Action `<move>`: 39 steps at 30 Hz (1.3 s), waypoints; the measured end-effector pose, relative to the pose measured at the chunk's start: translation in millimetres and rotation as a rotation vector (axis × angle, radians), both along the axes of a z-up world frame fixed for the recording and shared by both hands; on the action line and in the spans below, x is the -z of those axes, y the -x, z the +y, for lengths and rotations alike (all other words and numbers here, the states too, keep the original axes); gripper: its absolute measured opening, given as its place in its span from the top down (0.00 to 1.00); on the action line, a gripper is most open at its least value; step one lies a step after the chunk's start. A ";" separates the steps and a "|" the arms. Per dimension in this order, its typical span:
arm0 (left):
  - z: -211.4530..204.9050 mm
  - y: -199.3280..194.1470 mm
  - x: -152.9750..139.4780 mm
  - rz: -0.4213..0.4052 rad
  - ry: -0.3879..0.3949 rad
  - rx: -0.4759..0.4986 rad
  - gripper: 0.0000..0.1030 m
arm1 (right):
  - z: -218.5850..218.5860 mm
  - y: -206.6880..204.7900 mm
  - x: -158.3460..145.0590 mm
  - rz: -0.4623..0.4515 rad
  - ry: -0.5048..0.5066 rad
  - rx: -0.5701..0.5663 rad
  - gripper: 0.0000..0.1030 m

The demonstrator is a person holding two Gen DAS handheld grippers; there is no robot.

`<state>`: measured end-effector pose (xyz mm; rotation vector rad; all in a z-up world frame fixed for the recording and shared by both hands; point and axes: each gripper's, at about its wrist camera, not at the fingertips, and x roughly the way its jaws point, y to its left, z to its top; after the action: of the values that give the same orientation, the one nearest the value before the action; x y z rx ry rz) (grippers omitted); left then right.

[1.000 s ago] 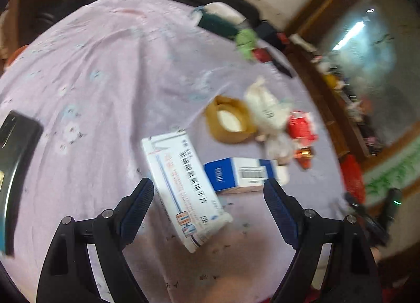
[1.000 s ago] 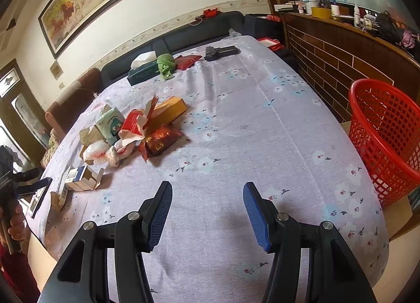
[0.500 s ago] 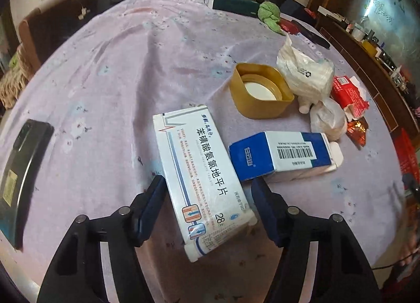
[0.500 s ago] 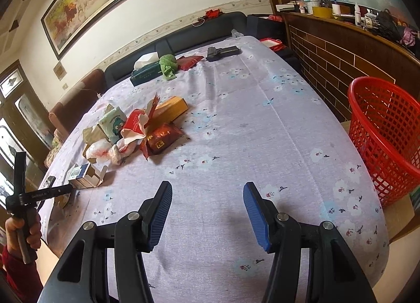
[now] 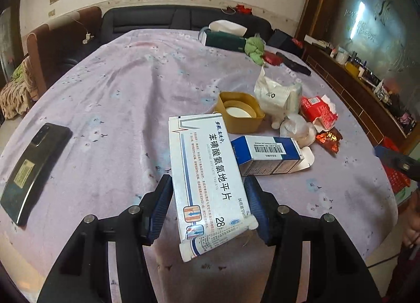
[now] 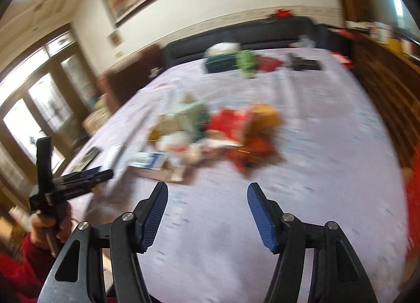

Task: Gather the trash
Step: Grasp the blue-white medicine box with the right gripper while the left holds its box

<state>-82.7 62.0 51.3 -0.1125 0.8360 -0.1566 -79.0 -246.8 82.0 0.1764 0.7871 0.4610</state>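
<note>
Table (image 5: 110, 108), lilac floral cloth: carries all items.
Left gripper (image 5: 208, 204): jaws closing on both long edges of the white medicine box (image 5: 207, 179), whose far end tilts up off the cloth.
Right gripper (image 6: 207, 215): jaws opening, nothing between them, over bare cloth; view blurred.
Black phone (image 5: 34, 169): flat, near left edge, well apart from the litter.
Blue-and-white carton (image 5: 267, 154): on its side, just beside the white box.
Yellow tub (image 5: 240, 112): upright, behind it.
White bag (image 5: 277, 95), red wrapper (image 5: 319, 112): heaped right of the tub.
</note>
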 end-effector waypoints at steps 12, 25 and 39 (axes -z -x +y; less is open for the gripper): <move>20.4 15.3 -4.0 -0.032 0.044 -0.020 0.46 | 130.8 -104.7 27.5 0.126 0.035 -0.335 0.33; 16.9 19.2 1.6 -0.046 0.028 -0.009 0.46 | 166.8 -88.1 62.8 0.158 0.211 -0.419 0.40; -33.0 23.3 -0.3 -0.136 -0.038 -0.009 0.46 | 104.0 -20.2 33.8 -0.061 0.133 -0.075 0.56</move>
<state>-106.1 29.0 51.6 -0.0691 0.7021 -0.1383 -58.7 -142.8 48.2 0.0093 0.7632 0.4810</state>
